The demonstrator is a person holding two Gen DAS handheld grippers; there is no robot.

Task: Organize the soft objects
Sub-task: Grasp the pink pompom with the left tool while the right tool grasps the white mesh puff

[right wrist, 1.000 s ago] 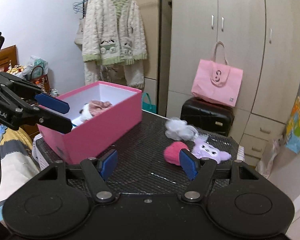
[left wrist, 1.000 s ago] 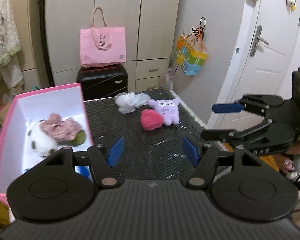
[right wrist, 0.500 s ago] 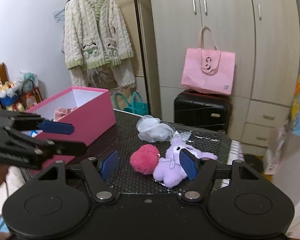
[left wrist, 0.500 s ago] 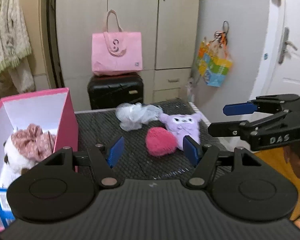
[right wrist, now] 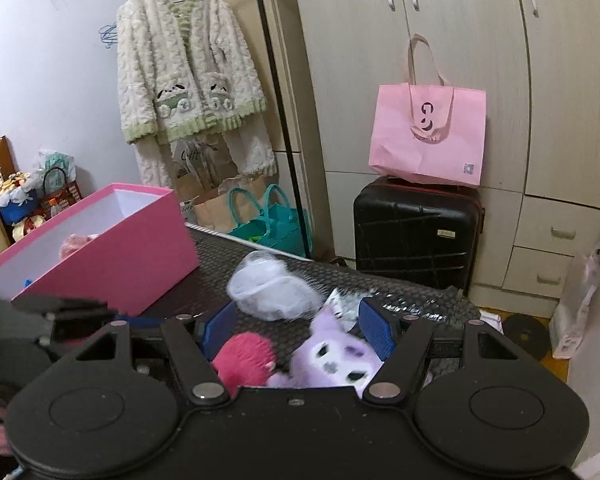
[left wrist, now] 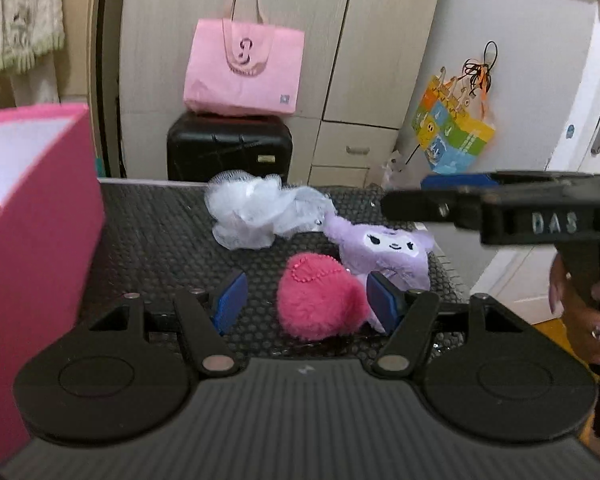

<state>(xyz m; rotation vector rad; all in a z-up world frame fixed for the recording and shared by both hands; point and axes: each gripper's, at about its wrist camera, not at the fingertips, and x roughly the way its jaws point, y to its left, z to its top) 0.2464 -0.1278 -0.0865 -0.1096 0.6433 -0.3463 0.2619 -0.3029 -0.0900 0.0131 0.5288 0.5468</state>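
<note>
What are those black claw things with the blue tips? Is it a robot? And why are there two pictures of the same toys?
It's not a robot. A person holds two grabbing tools, one in each hand, and each tool carries a camera looking along its fingers. One picture comes from the left gripper, the other from the right gripper. That is why you see the same toys from two sides.

On the black table lie a fluffy pink heart, a purple plush toy and a white mesh puff. A pink box stands there too, with soft things inside.

Both grippers are open and hold nothing yet. The heart sits between the left gripper's fingers, unsqueezed.
</note>
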